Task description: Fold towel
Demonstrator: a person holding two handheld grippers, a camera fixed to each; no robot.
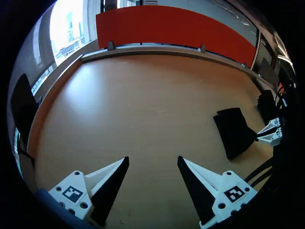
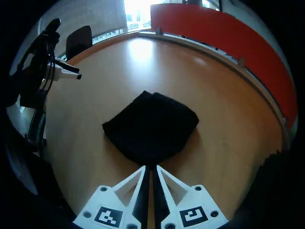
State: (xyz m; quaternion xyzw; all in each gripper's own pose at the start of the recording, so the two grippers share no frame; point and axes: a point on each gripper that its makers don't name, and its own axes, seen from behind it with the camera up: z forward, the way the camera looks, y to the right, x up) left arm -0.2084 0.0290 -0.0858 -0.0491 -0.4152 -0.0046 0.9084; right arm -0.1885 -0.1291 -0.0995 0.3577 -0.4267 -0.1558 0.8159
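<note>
"On the counter (image 1: 145, 99), where did the towel lie?" asked the student.

"Right gripper view: the black towel (image 2: 152, 128) lay folded into a compact pad on the wooden top, directly ahead of the right hand-held gripper (image 2: 151, 167). Left gripper view: the same towel sat far to the right of the left hand-held gripper (image 1: 153, 158), well apart from it."

"And the state of each hand-held gripper?"

"Left: its 2 fingers stood spread wide above bare wood. Right: its 2 fingers were pressed almost together, pinching the towel's near edge. In the left gripper view the cloth was drawn out to a point where those white fingers (image 1: 271, 137) met it."

"What surrounded the work area?"

"1 red panel (image 1: 171, 28) ran along the counter's far edge, with a bright window (image 1: 66, 34) to its left. A dark chair (image 2: 78, 42) stood beyond the counter's rim. In the right gripper view the left hand-held gripper appeared at upper left, above the counter and well apart from the towel, with dark cables (image 2: 47, 72) hanging just beside it. Whether those cables touched the counter could not be told."
</note>
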